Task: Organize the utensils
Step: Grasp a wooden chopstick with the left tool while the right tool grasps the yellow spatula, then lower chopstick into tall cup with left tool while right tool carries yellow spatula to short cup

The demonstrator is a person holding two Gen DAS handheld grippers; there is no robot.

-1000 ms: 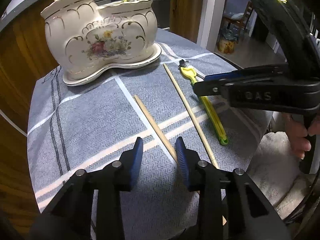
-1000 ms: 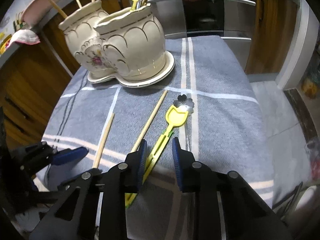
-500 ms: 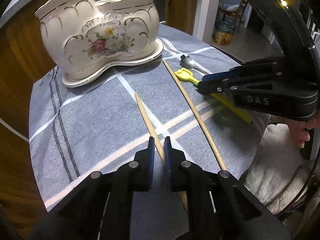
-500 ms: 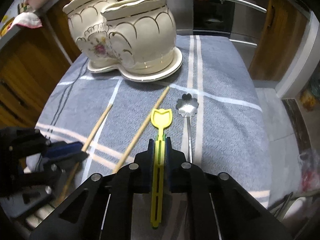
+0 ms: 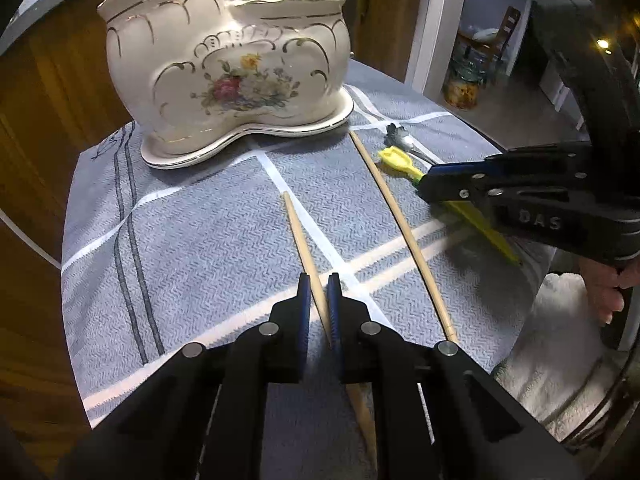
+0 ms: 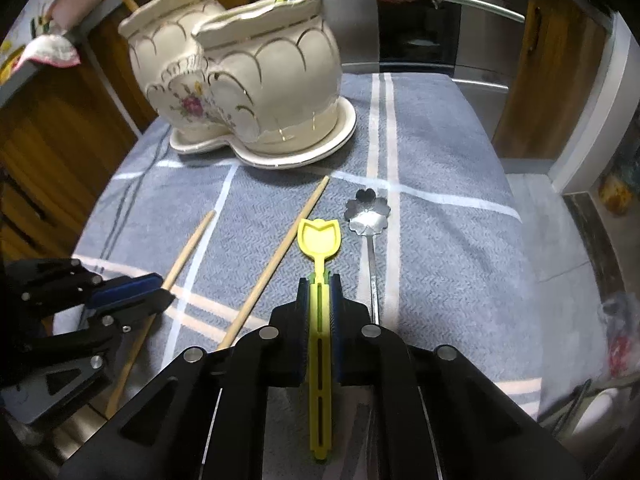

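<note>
**Both tools clamped on utensils**

Your left tool is closed on the near wooden chopstick, its blue pads pinching the stick partway along; the thin end runs forward past the tips and the thick end passes back under the tool body. Its jaws have just been closing, and the stick sits between them. Your right tool is shut on the slotted handle of the yellow tulip spoon, whose bowl sticks out just ahead of the fingertips while the handle end reaches back below the tool. Those jaws have also just been closing, with the handle between them.

Just right of your left tool lies the second chopstick, loose on the cloth and pointing ahead; from the right tool it lies just to the left, between the two tools. Right beside your right tool, on its right, a metal flower spoon lies flat, its bowl a little ahead of the yellow one.

Well ahead of both tools stands the cream ceramic double holder with gold trim and a flower motif on its matching saucer. Sticks show in its left pot, and a yellow spoon and metal cutlery in its right.

All of this rests on the surface under a grey checked cloth. Your hand shows at the right edge of the left view, gripping the right tool's handle.
</note>
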